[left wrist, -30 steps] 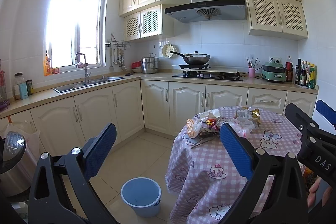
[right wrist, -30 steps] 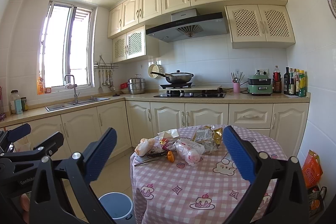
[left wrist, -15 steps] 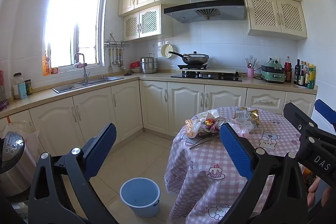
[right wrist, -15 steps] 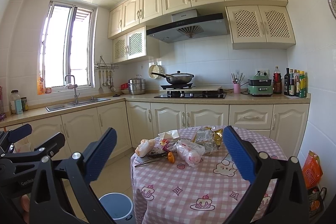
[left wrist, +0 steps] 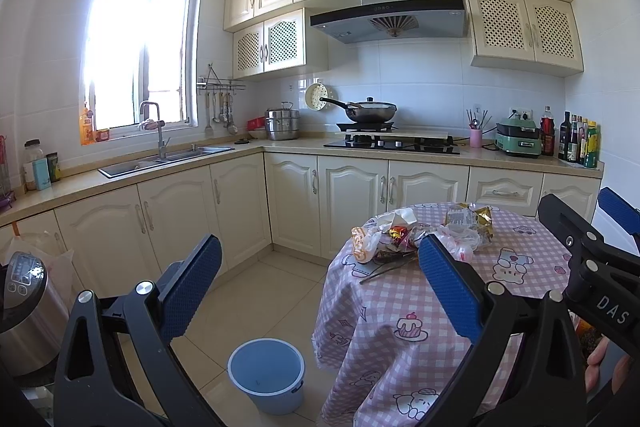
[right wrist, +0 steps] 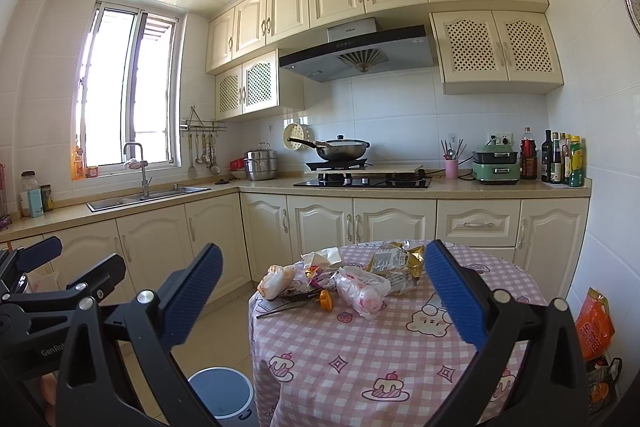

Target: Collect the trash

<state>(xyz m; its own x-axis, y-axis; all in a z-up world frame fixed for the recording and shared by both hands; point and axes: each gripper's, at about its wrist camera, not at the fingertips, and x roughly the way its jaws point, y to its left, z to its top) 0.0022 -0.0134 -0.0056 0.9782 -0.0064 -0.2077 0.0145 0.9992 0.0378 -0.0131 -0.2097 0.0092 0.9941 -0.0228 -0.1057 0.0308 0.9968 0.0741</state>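
A pile of trash (right wrist: 344, 277) lies on a round table with a pink checked cloth (right wrist: 360, 355): crumpled plastic bags, a gold snack wrapper (right wrist: 396, 259), an orange scrap (right wrist: 325, 301) and dark chopsticks (right wrist: 286, 309). The pile also shows in the left wrist view (left wrist: 420, 239), on the table (left wrist: 400, 327). A blue bucket (left wrist: 266, 373) stands on the floor left of the table; its rim shows in the right wrist view (right wrist: 222, 397). My left gripper (left wrist: 320, 287) and right gripper (right wrist: 320, 297) are both open and empty, held short of the table.
Cream cabinets and a counter (left wrist: 280, 147) run along the back and left, with a sink (left wrist: 168, 161), a hob with a wok (left wrist: 372, 111) and bottles (right wrist: 560, 159). A steel rice cooker (left wrist: 24, 311) stands at the left. An orange bag (right wrist: 594, 327) sits by the right wall.
The left wrist view has shifted very slightly; the table sits a touch further left in it. Both grippers stay open and nothing on the table has moved.
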